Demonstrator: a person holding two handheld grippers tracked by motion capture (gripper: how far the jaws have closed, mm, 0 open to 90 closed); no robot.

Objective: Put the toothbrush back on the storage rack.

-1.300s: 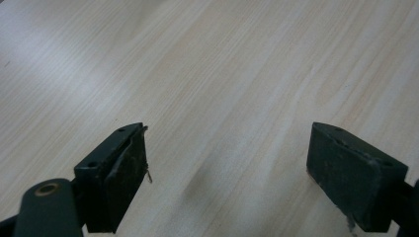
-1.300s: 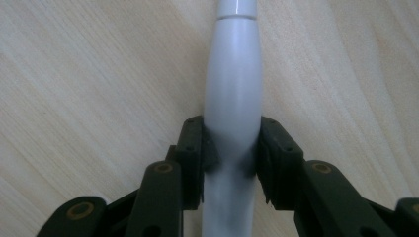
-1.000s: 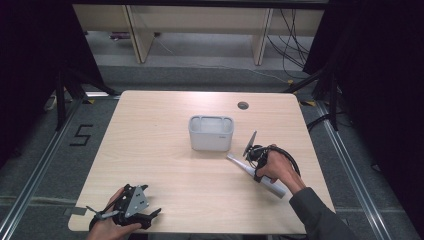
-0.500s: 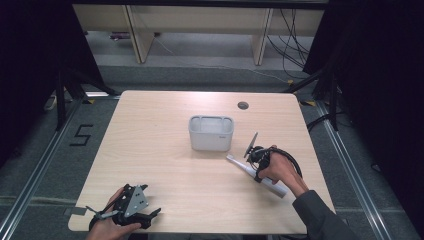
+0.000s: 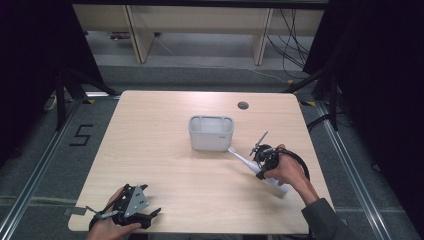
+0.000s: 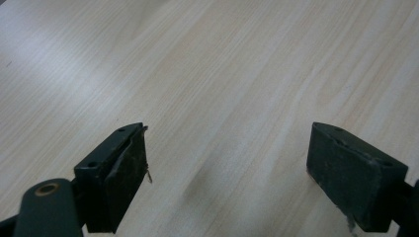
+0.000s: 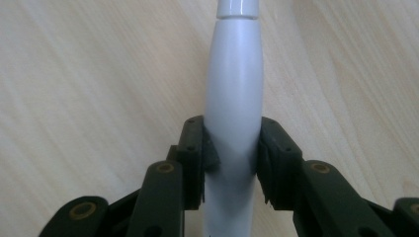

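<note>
Your right tongs (image 7: 232,163) clamp the white electric toothbrush (image 7: 232,98) by its handle near the grey bin (image 5: 211,132), while your left tongs (image 6: 227,182) rest wide open and empty over the surface (image 5: 160,150).

Table (image 5: 165,150): pale wood grain. Basket (image 5: 211,133): light grey. Electric toothbrush (image 7: 232,98): white. Both grippers, left gripper (image 6: 227,168) and right gripper (image 7: 231,163): black. Floor (image 5: 45,165): dark grey.

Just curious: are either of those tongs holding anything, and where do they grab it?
The right tongs clamp a white plastic electric toothbrush around its thick handle. The left tongs hold nothing.
</note>
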